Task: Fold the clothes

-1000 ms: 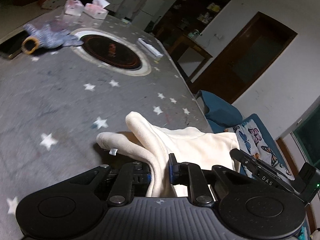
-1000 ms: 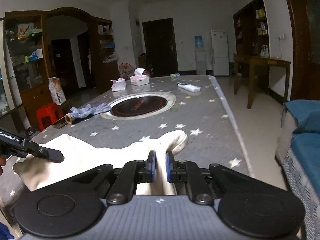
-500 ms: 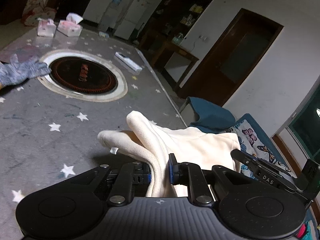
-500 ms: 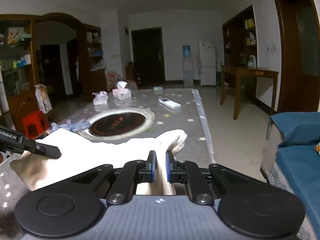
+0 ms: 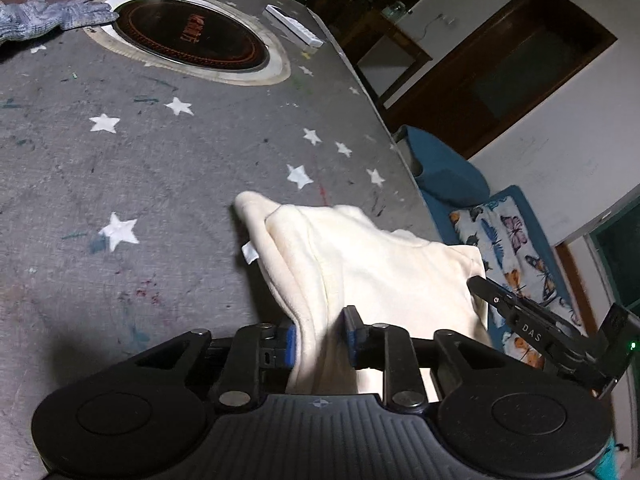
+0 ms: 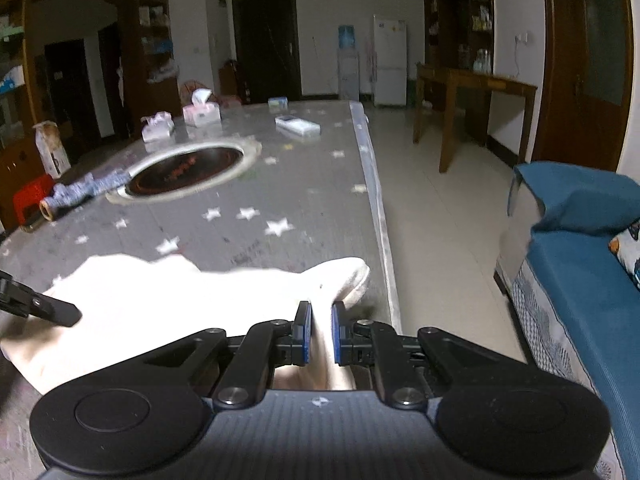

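Closest to you, your left gripper (image 5: 320, 338) has its jaws opening, with a fold of the cream garment (image 5: 360, 272) between them; the left pad seems to brush the cloth while the right pad stands apart, so the hold is coming loose. Your right gripper (image 6: 319, 334) is clamped tight on another bunched edge of the same cream garment (image 6: 168, 300), and in the left wrist view its black arm shows just beside the garment's far corner.

The garment lies bunched at the near edge of the star-printed bench (image 5: 120, 160), its right side close to the bench's rim above the floor. If your right gripper pulls while the left lets go, the cloth could well slide toward that rim and slip off, or the fold just laid could drag open. The loose layers stacked near the small white tag (image 5: 250, 253) may also shift unevenly.

Farther off sit the round dark inset (image 5: 188, 36), a grey knitted glove (image 5: 48, 16) and a white remote (image 5: 294, 28), all well apart from the garment.
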The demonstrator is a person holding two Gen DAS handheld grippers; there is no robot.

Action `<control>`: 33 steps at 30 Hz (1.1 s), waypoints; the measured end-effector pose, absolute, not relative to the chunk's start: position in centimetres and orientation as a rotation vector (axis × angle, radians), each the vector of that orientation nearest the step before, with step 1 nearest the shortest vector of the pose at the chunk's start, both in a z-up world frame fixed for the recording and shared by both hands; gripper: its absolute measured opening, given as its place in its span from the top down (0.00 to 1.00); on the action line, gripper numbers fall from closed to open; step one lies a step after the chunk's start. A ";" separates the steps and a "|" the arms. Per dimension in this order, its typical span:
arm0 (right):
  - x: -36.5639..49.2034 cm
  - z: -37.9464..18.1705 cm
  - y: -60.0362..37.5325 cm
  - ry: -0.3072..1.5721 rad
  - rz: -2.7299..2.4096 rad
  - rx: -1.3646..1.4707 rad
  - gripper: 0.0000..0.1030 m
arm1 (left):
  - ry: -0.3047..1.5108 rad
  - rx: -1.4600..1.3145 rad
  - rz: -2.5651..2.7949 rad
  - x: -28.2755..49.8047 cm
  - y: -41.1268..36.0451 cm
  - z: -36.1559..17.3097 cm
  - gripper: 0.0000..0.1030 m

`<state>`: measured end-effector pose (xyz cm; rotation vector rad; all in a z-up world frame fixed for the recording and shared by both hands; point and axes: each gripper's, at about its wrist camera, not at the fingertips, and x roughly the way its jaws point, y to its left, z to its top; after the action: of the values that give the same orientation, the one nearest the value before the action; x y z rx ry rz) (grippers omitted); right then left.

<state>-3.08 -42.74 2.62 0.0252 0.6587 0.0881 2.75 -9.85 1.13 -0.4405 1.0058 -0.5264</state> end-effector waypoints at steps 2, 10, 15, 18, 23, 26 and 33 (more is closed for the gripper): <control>-2.9 2.0 -42.7 0.676 0.085 0.022 0.91 | 1.005 -0.452 -0.527 2.7 -9.5 1.1 0.72; -2.7 1.1 -43.1 0.698 0.074 0.035 0.89 | 0.984 -0.424 -0.482 2.7 -8.4 1.4 0.71; -2.8 2.3 -43.1 0.677 0.062 0.052 0.88 | 0.972 -0.399 -0.450 2.8 -8.1 1.7 0.71; -2.8 3.1 -42.8 0.648 0.071 0.055 0.87 | 0.961 -0.389 -0.451 2.8 -8.1 2.1 0.71; -2.0 3.6 -42.1 0.643 0.113 0.064 0.87 | 0.934 -0.367 -0.457 2.9 -8.7 3.0 0.71; -1.3 3.4 -41.1 0.651 0.149 0.052 0.87 | 0.922 -0.358 -0.467 2.9 -9.1 3.5 0.71; 0.8 2.2 -39.5 0.671 0.174 0.045 0.87 | 0.920 -0.344 -0.504 2.9 -10.3 3.8 0.71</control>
<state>0.83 -39.53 2.22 0.0449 0.6706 0.1737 2.88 -10.30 3.77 -0.3437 0.9201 -0.5045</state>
